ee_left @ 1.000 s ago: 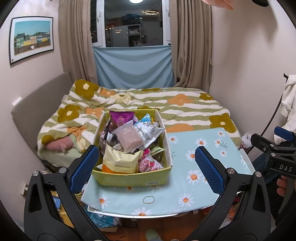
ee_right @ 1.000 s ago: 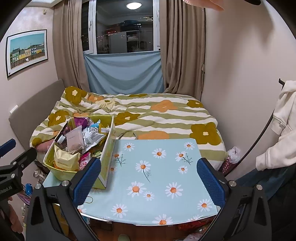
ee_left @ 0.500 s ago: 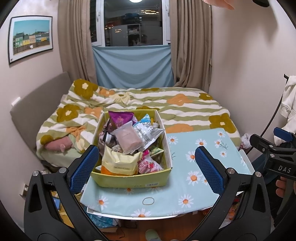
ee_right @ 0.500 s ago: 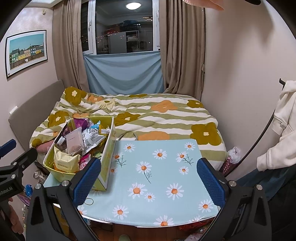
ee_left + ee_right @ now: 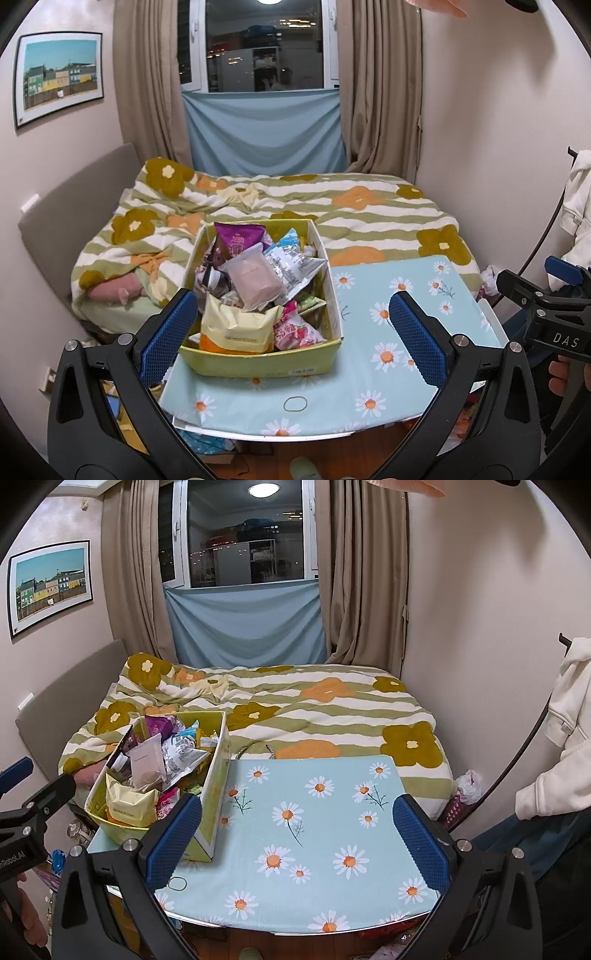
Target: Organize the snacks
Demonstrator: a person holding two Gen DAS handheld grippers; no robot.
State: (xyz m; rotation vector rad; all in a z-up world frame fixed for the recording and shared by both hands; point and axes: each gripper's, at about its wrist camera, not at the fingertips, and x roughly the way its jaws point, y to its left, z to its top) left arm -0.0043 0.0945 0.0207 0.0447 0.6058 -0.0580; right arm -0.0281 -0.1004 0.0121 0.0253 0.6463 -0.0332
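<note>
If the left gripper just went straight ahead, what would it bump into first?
Most likely the yellow-green snack box. The open left gripper points right at its near wall, and the pale yellow packet sits just behind that wall. How far off the box is cannot be judged from this view.

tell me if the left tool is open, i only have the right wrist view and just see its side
Observer: Yes, the left tool is open with nothing between its fingers, and the snack box sits centred just ahead of it.
Operator: anything on the box's near wall, it's half hidden here
Observer: Only a small white label near the wall's right end.
</note>
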